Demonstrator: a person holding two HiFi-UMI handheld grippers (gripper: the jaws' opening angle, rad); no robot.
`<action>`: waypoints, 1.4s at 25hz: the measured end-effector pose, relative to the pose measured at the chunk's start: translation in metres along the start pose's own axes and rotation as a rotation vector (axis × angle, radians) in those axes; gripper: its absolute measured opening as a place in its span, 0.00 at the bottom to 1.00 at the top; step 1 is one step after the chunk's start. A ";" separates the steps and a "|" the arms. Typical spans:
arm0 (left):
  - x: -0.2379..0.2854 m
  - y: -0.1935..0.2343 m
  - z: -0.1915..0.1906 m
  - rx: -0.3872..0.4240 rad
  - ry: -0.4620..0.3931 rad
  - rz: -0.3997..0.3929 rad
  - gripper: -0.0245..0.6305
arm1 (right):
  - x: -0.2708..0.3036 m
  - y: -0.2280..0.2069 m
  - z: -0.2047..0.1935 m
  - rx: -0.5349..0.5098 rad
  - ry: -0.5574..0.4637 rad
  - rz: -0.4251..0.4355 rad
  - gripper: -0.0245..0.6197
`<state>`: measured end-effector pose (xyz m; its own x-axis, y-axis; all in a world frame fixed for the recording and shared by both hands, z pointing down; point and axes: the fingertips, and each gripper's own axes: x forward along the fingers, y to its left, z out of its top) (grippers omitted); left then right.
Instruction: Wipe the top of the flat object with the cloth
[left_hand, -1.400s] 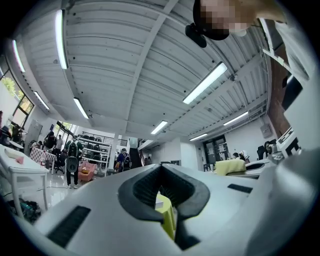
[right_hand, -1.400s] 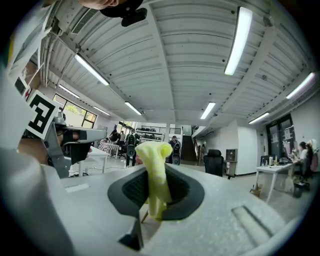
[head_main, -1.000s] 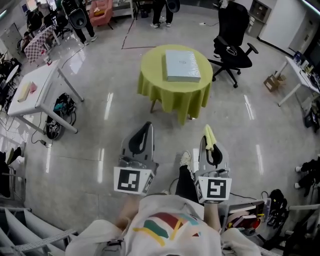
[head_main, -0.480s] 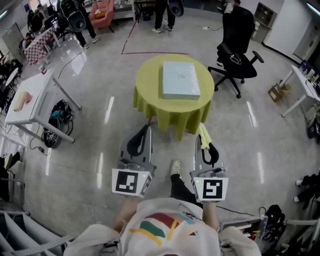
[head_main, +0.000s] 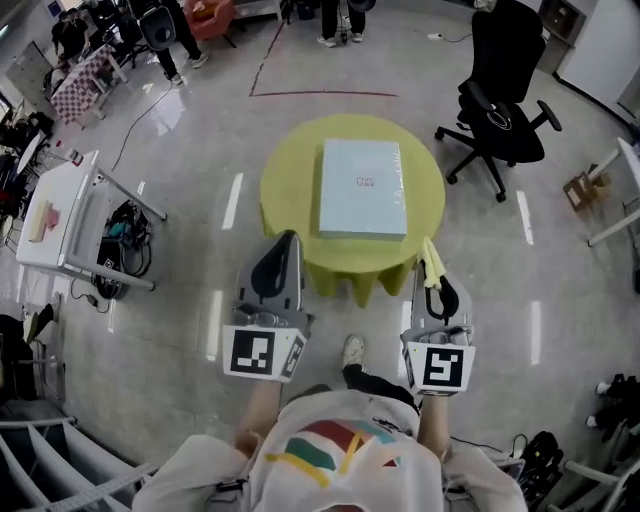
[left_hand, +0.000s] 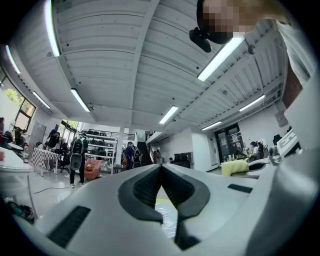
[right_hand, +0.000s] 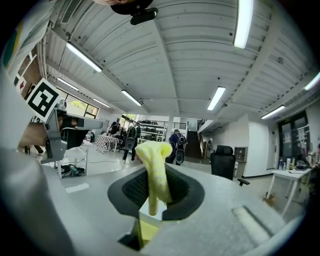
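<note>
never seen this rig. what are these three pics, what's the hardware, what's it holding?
No robot: a person holds a two-jaw gripper in each hand. The head view comes from a camera on their head, looking down. The other two come from cameras riding on each gripper, looking along its jaws. The left gripper is shut and empty. The right gripper is shut on a yellow cloth. Ahead stands a round table with a green cover; a flat pale-blue box lies on it. The cloth is not on the box.
</note>
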<state>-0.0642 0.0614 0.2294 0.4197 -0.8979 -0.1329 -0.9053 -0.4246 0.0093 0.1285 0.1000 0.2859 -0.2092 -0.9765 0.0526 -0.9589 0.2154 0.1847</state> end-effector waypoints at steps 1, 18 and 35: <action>0.010 0.001 -0.003 0.002 0.010 0.002 0.06 | 0.010 -0.006 -0.004 0.010 0.007 0.003 0.08; 0.146 0.034 -0.008 -0.018 -0.005 -0.086 0.06 | 0.134 -0.032 0.015 0.010 0.009 0.002 0.08; 0.191 0.062 -0.021 -0.044 0.000 -0.085 0.06 | 0.183 -0.040 0.018 0.030 -0.023 -0.012 0.08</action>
<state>-0.0390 -0.1392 0.2254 0.4950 -0.8583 -0.1353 -0.8627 -0.5041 0.0415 0.1252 -0.0877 0.2706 -0.2012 -0.9792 0.0277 -0.9667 0.2031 0.1557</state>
